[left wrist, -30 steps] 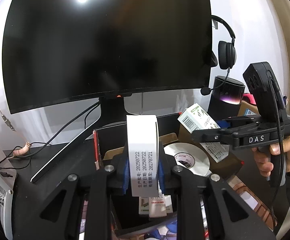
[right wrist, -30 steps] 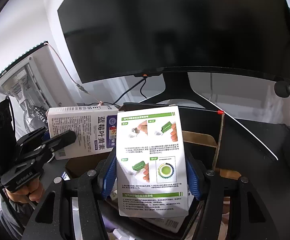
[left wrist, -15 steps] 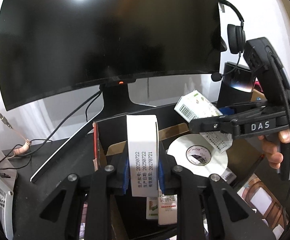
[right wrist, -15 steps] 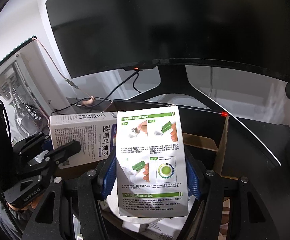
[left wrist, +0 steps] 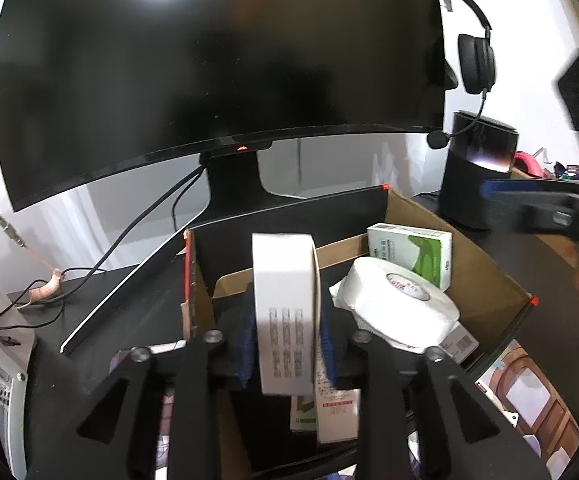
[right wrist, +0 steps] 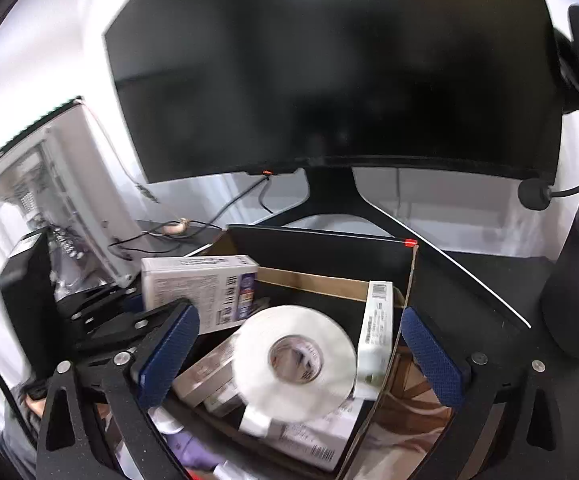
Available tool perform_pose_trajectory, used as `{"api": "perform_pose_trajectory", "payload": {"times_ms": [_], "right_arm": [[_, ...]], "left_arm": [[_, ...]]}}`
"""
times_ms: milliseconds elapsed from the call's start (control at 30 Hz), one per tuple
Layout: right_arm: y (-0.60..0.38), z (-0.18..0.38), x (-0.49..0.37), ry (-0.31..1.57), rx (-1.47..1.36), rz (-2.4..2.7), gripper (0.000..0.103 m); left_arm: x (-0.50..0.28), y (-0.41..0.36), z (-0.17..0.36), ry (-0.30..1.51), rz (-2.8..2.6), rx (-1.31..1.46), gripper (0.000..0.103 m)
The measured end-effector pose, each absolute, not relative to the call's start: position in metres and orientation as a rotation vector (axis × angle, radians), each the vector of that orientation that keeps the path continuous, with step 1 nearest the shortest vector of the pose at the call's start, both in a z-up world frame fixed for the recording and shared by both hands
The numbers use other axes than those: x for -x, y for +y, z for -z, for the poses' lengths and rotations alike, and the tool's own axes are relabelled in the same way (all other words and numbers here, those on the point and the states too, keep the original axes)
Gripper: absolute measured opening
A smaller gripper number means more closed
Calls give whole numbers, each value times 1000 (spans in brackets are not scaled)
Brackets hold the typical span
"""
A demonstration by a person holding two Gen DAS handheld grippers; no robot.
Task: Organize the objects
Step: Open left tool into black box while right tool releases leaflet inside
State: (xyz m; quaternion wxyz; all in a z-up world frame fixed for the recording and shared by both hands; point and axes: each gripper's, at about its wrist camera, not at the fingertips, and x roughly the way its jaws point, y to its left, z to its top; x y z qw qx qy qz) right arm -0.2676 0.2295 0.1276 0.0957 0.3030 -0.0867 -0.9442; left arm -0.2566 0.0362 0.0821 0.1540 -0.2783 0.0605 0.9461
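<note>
White card is what the left gripper (left wrist: 285,300) has between its blue pads: a narrow white box (left wrist: 283,312), upright, hanging over the left end of the cardboard carton (left wrist: 485,280). Those jaws have just been opening, and the box's print is smeared; the pads look barely off its sides. Over to the right gripper (right wrist: 295,314): its jaws have just been opening too, and now it is spread wide with nothing in it. Below it a green-and-white box (right wrist: 377,336) stands on edge against the carton's right wall, touching the tape roll (right wrist: 293,360). Only the right wrist view catches the white box's broad printed face and a pale computer case (right wrist: 49,184). Only the left shows the whole headset (left wrist: 475,60) beside the monitor (left wrist: 209,72).
</note>
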Motion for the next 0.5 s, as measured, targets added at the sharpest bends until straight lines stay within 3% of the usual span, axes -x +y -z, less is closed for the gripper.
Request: {"api": "perform_pose_trajectory", "payload": {"times_ms": [33, 100, 133, 167, 500], "right_arm": [[229, -129, 260, -252, -885, 2803, 102], [227, -129, 243, -249, -860, 2802, 102], [227, -129, 237, -253, -850, 2802, 102], [227, -128, 229, -257, -840, 2803, 102], [232, -115, 170, -296, -785, 2836, 103]], "left_arm": [[256, 35, -82, 169, -2730, 801, 59], [254, 30, -82, 141, -2753, 797, 73], [252, 27, -83, 111, -2743, 787, 93], [249, 24, -85, 85, -2748, 769, 103], [210, -19, -100, -73, -2727, 703, 103]]}}
